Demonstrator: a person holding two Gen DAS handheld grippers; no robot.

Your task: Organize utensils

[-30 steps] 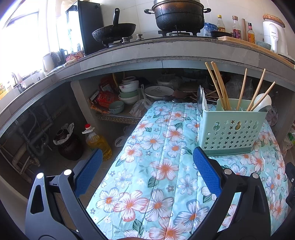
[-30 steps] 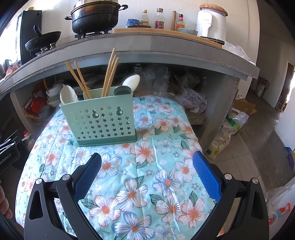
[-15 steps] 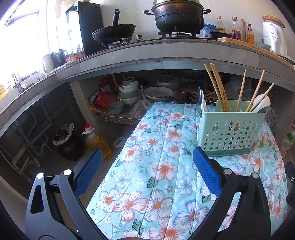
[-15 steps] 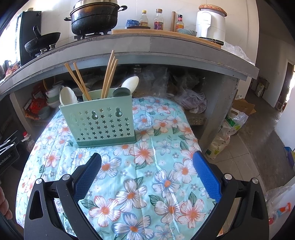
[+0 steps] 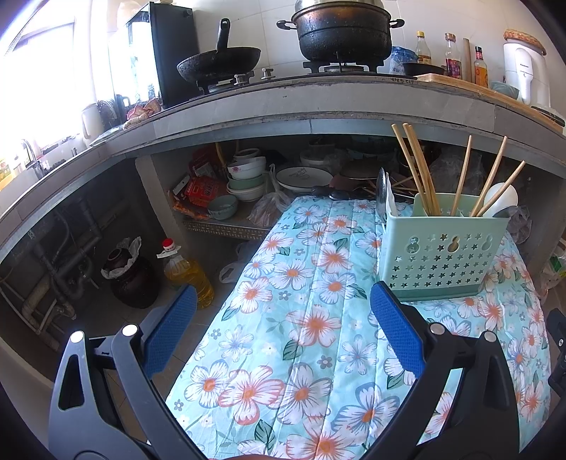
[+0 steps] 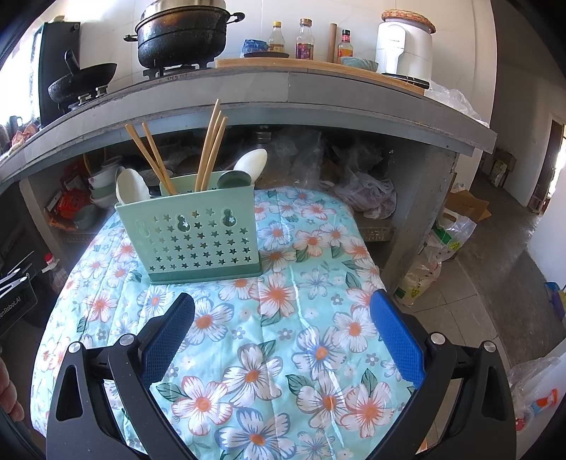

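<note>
A mint green utensil holder with star cut-outs stands upright on the floral tablecloth. Several wooden chopsticks and white spoons stick out of it. My left gripper is open over the cloth, to the near left of the holder, holding nothing. My right gripper is open too, in front of the holder and a little to its right, also with nothing in it.
Behind the table runs a grey counter with a black pot and a wok. Bowls and plates fill the shelf under it. An oil bottle and a dark jar stand on the floor left; bags right.
Both grippers have drifted slightly back from the holder, which now sits a little higher in both views. Both stay open.
</note>
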